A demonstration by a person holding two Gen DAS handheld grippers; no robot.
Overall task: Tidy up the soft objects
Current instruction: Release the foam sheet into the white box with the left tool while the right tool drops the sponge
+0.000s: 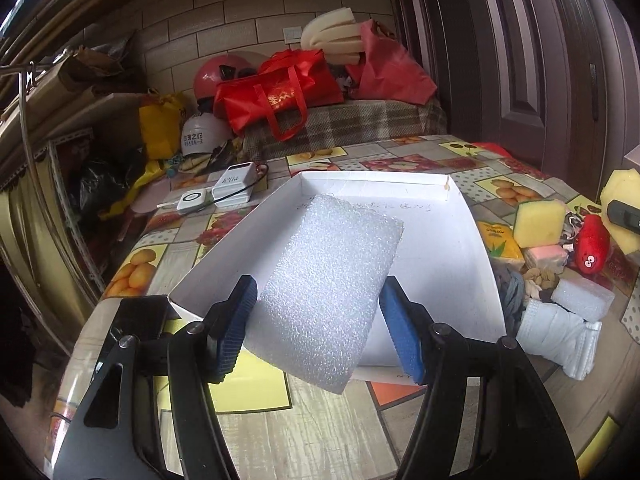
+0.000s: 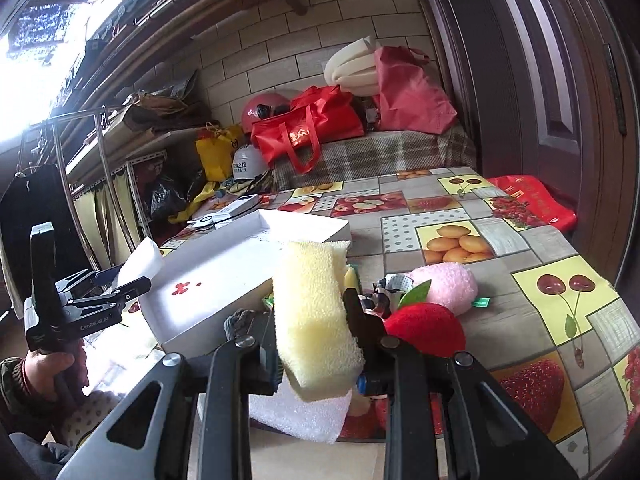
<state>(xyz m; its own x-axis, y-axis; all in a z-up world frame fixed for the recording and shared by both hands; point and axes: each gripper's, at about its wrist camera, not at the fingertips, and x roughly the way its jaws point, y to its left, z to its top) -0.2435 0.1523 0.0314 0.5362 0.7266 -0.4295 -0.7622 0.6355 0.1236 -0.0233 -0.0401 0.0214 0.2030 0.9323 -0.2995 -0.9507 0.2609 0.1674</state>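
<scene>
In the left wrist view my left gripper (image 1: 316,292) is shut on a white foam block (image 1: 328,280), blue pads pressing both its sides. The block hangs tilted over the near part of an open white box (image 1: 460,240). In the right wrist view my right gripper (image 2: 316,320) is shut on a yellow sponge (image 2: 312,300), lifted above the table just right of the box (image 2: 224,272). The left gripper (image 2: 120,280) and its foam block (image 2: 140,264) show there at the box's left edge. The right gripper's sponge (image 1: 620,192) appears at the far right of the left wrist view.
Right of the box lies a pile: another yellow sponge (image 1: 538,218), pink block (image 1: 546,256), red plush (image 1: 592,248), small white foam (image 1: 584,298), white glove (image 1: 560,336). A pink plush (image 2: 444,284) and red strawberry plush (image 2: 424,328) sit by my right gripper. A power bank (image 1: 236,186) lies behind the box.
</scene>
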